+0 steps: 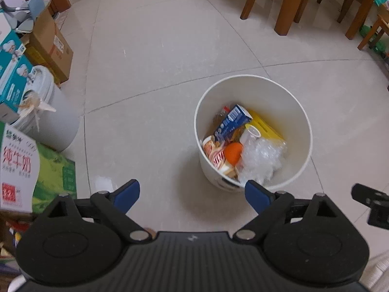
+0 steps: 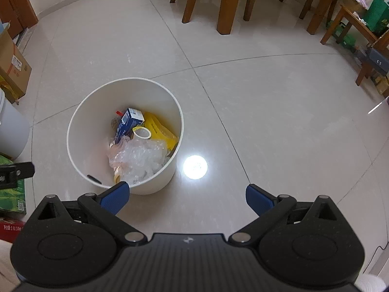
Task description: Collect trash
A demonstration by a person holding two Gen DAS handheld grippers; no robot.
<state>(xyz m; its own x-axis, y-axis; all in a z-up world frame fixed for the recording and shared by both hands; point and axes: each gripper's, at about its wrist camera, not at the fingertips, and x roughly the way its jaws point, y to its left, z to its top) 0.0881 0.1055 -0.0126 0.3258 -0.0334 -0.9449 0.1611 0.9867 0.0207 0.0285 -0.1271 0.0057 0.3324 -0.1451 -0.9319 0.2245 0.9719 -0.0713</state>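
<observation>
Both grippers hang wide open and empty: the left gripper [image 1: 192,194] beside the white bin [image 1: 252,82], the right gripper [image 2: 187,196] just past it. Trash lies inside; the drop looks finished, so next comes finding any remaining litter.

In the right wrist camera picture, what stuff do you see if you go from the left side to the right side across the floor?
Cardboard box → white trash bin → bright light reflection on the tiles → wooden table and chair legs.
</observation>
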